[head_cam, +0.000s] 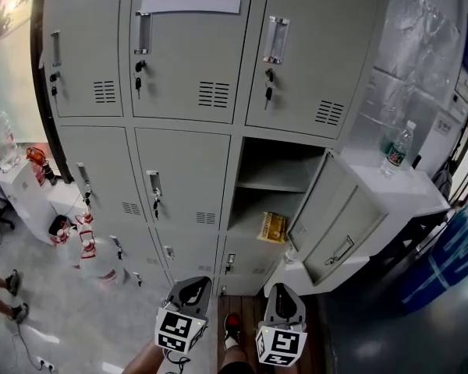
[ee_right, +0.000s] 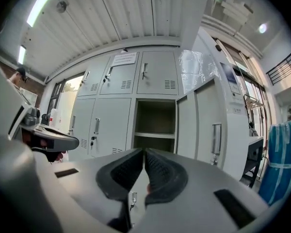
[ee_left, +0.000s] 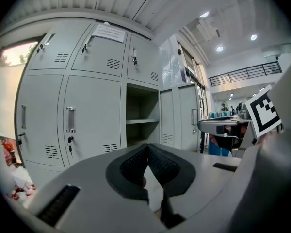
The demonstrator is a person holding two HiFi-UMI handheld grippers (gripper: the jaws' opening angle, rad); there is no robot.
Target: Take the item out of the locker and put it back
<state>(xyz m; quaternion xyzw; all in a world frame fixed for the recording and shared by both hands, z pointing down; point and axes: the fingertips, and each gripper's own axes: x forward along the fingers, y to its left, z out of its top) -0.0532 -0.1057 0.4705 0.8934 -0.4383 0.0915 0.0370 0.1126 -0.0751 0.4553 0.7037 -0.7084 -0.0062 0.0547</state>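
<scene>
Head view: nearest, at the bottom edge, the left gripper (head_cam: 193, 287) and the right gripper (head_cam: 285, 293) are held side by side, both aimed at the locker (head_cam: 179, 170) and well apart from it. In the left gripper view the jaws are seen pressed together at their tips with nothing between them. The right gripper view shows the same, its jaws closed and empty.

Beyond the grippers, one compartment (head_cam: 277, 158) in the right column of the locker is seen with its door (head_cam: 327, 216) swung out to the right. A shelf (head_cam: 273, 185) divides it. The yellow packet (head_cam: 271, 226) is seen under that shelf, at the right front corner of the compartment floor, just beside the hinge side of the door. In both gripper views the lower half of the compartment is hidden behind the gripper body, so the packet is not seen there.

Farther right, a bottle (head_cam: 396, 148) is seen upright on a white counter (head_cam: 405, 189).

With the packet inside and both grippers empty, the step is judged to be either the approach before the packet is taken out or the retreat after it has been put back; which one cannot be told. If it is to be taken out, one gripper would have to be opened, brought to that right front corner under the shelf, and closed on the packet.
</scene>
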